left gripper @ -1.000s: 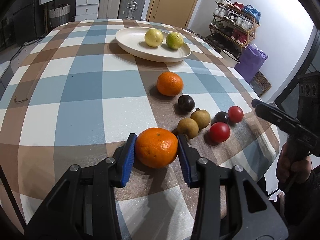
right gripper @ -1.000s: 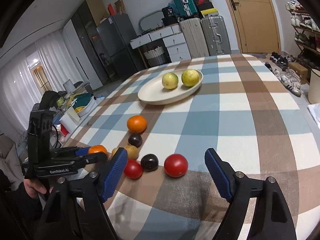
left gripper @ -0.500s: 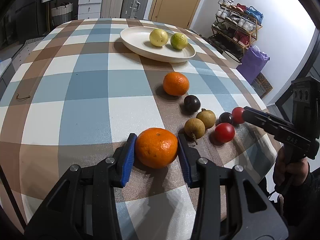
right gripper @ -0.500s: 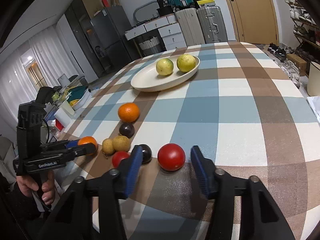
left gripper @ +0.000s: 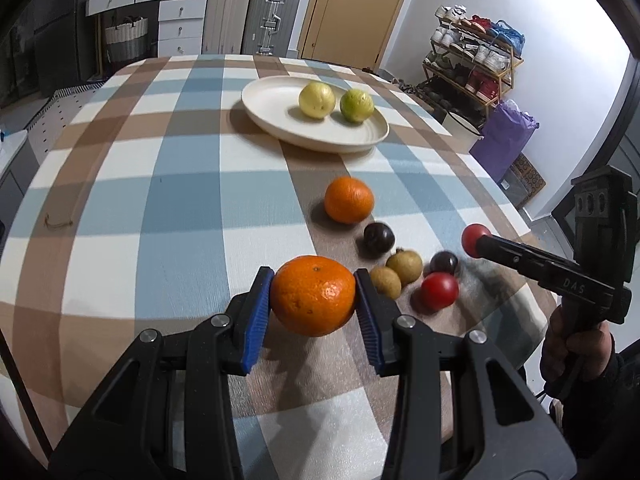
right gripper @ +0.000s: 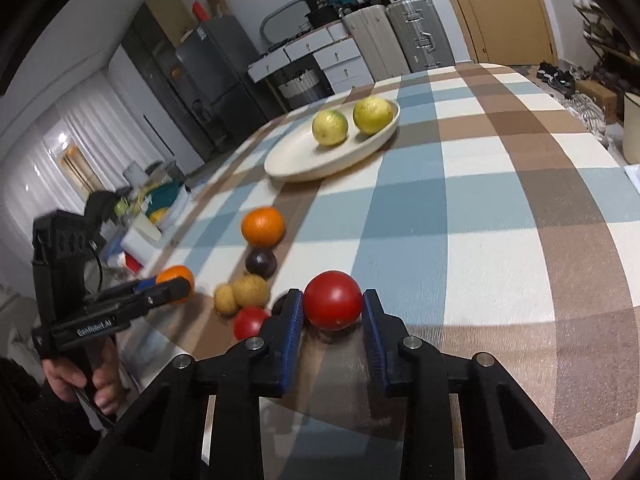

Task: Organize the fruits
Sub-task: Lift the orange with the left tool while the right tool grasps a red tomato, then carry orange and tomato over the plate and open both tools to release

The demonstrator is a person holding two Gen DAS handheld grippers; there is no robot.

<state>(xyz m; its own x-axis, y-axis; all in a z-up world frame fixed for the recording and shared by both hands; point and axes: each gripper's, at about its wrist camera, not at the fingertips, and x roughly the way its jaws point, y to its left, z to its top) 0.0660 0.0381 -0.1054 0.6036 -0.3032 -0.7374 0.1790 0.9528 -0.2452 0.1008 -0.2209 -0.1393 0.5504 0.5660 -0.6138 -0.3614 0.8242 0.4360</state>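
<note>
Left wrist view: my left gripper [left gripper: 314, 300] pinches an orange [left gripper: 313, 295] between its blue pads, at or just above the cloth; I cannot tell whether it is lifted. Right wrist view: my right gripper [right gripper: 331, 310] is clamped on a red fruit [right gripper: 333, 300], pads against both its sides. Step in hand, as I judge it: both picks made, carry to the plate [left gripper: 272, 100] not yet begun. The plate stands well up the table and holds two yellow-green fruits [left gripper: 317, 100], one half bare. The next move calls for lifting both loads clear of the loose cluster, a second orange [left gripper: 349, 199], two dark fruits [left gripper: 379, 235], two brown ones [left gripper: 405, 266] and another red one [left gripper: 439, 290], without knocking any. Surface: round table under a blue, brown and white check cloth [left gripper: 168, 184]. Room: suitcases [left gripper: 272, 16], white drawers, a wooden door, a shoe rack [left gripper: 472, 60].
</note>
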